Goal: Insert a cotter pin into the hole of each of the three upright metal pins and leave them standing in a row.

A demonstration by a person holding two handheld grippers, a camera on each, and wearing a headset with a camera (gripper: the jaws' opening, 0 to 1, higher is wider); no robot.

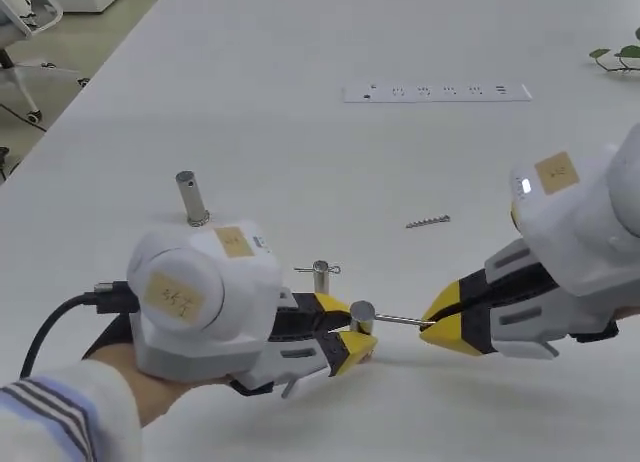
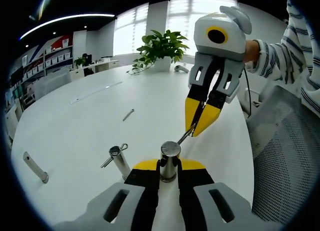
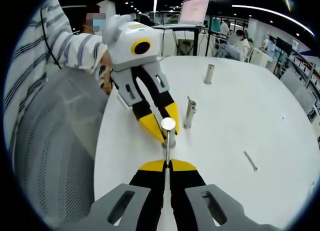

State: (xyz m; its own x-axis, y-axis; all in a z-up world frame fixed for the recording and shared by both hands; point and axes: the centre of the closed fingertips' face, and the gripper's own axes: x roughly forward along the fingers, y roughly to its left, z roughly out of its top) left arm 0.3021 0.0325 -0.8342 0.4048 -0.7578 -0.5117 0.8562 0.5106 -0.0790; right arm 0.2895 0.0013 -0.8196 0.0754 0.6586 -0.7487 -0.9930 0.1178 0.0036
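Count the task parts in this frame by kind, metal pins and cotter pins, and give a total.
Metal pins: 3 (lone metal pin, middle metal pin, gripped metal pin in the left gripper)
Cotter pins: 3 (fitted cotter pin through the middle metal pin, loose cotter pin lying flat, gripped cotter pin in the right gripper)
Total: 6

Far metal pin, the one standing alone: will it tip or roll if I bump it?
Likely tips easily: the far metal pin is tall and slim on a small footing. Once down it would probably roll, being round on a smooth white table. It looks like solid metal, so probably stiff and heavy for its size.
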